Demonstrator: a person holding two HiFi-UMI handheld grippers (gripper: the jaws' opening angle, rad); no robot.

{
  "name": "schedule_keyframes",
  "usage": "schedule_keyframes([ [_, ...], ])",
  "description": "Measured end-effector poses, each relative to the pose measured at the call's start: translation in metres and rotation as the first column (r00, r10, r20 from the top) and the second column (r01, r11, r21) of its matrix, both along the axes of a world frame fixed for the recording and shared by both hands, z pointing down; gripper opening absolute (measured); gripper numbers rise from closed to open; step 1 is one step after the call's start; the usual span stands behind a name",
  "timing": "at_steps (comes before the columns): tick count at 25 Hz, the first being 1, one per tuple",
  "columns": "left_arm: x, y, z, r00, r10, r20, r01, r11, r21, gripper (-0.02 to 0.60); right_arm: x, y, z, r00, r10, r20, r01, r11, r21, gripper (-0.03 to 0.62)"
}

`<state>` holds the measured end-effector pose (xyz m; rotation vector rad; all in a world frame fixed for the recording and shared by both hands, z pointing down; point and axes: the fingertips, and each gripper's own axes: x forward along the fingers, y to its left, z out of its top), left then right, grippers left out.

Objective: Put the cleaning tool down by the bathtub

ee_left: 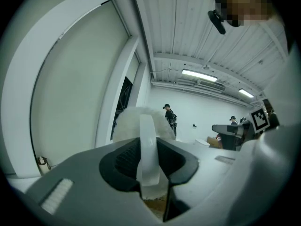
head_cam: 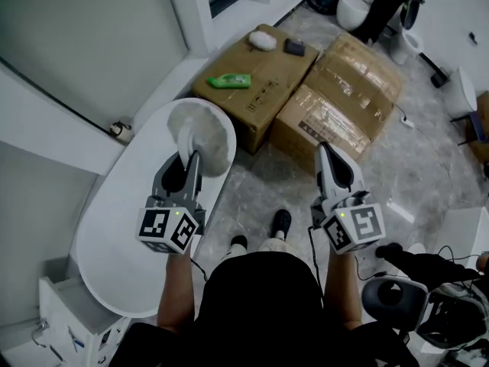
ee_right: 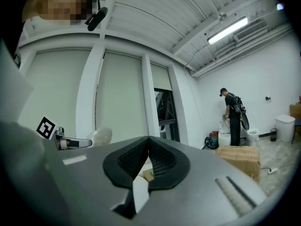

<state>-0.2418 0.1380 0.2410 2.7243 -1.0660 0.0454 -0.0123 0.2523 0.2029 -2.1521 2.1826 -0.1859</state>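
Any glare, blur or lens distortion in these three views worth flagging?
Head view: evenly lit, sharp, soft shadows only. Left gripper view: strong fisheye with black corners, ceiling tube light blown out, the fluffy white round cleaning tool with a clear handle, clamped in the left gripper, slightly soft. Right gripper view: same fisheye bending, bright ceiling strip light glaring.

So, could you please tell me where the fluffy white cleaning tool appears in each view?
Head view: cleaning tool left of centre, above the bathtub.
Left gripper view: dead centre, between the tongs.
Right gripper view: small, at left.
Shared landmark: the left gripper holding it.
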Motion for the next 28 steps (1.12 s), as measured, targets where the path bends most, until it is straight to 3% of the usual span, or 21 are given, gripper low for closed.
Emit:
schedule_keyframes([
  [20,0.110,-0.011,0.003,0.986,-0.167,0.020,0.167,0.986,0.002,0.087,0.116,-0.049,0.014,0.981,-0.192,0.022,0.192,0.981,-0.015,0.008],
  [28,0.127,-0.007,0.010,0.978,-0.206,0.038,0.207,0.978,-0.007,0.087,0.137,-0.057,0.022,0.972,-0.231,0.040,0.232,0.973,-0.017,0.008],
])
